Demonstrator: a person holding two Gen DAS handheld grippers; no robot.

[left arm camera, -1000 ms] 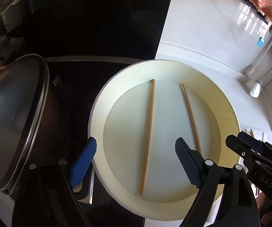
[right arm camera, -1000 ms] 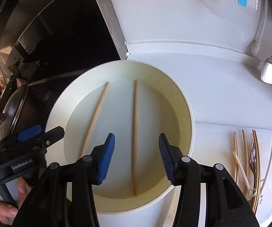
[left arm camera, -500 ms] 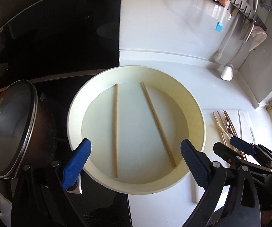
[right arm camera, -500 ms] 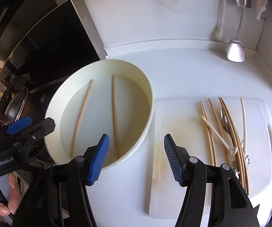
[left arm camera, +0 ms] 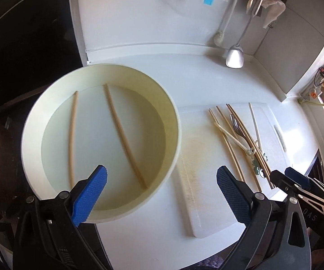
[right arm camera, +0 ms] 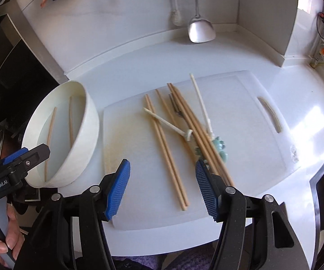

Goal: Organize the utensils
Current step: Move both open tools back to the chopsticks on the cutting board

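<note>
- Bowl [right arm camera: 81, 139] stands on the surface [right arm camera: 240, 54], at 9 o'clock of the cutting board [right arm camera: 240, 117].
- Two chopsticks [left arm camera: 123, 137] lie in the bowl.
- More chopsticks [right arm camera: 166, 144], a fork [right arm camera: 176, 105] lie on the board.
- Ladle [right arm camera: 201, 30] hangs at 12 o'clock.

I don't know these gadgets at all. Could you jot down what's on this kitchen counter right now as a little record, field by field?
Setting: white kitchen counter
Bowl: round white bowl left of the board, two wooden chopsticks lying inside
Board: white cutting board with loose utensils
On board: wooden chopsticks, a fork, pale picks
Wall: ladle hanging at the back
Left gripper: jaws wide open, have just been opening, nothing between them
Right gripper: jaws open, empty, over the board
</note>
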